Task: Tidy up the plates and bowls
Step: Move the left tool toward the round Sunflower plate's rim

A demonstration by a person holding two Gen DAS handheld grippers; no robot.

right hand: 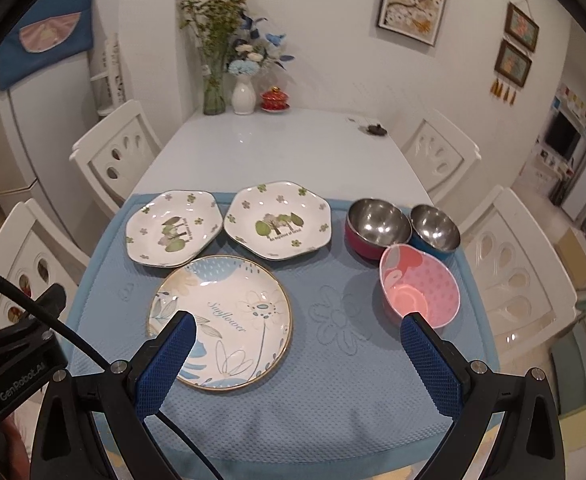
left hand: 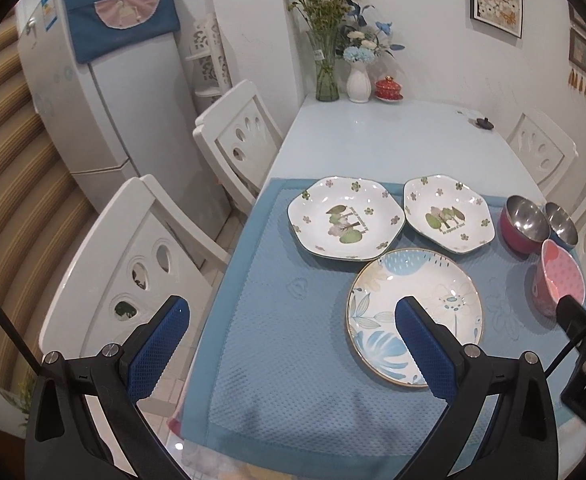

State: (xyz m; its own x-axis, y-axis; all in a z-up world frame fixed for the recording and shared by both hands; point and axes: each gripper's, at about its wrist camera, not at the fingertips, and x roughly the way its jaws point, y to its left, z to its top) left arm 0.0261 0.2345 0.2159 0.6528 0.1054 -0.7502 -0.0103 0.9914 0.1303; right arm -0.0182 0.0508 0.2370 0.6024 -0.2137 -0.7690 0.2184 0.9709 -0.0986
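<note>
Two handheld tongs hover above a blue mat [right hand: 325, 392] on a white table [right hand: 261, 148]. The left tongs [left hand: 293, 320] gape wide, holding nothing; one finger hides part of the round flowered plate [right hand: 221, 320]. The right tongs [right hand: 297, 336] gape equally wide and empty, one fingertip overlapping the pink bowl [right hand: 421, 292].

Behind the round plate sit two six-sided tree plates, left [right hand: 171, 228] and right [right hand: 277, 220], edges nearly touching. Two steel-lined bowls, red [right hand: 377, 226] and blue [right hand: 435, 228], touch beside them. A small dark object [right hand: 375, 129] farther back is too small to identify. Vases of flowers [right hand: 229, 60] and white chairs [right hand: 113, 152] surround the table.
</note>
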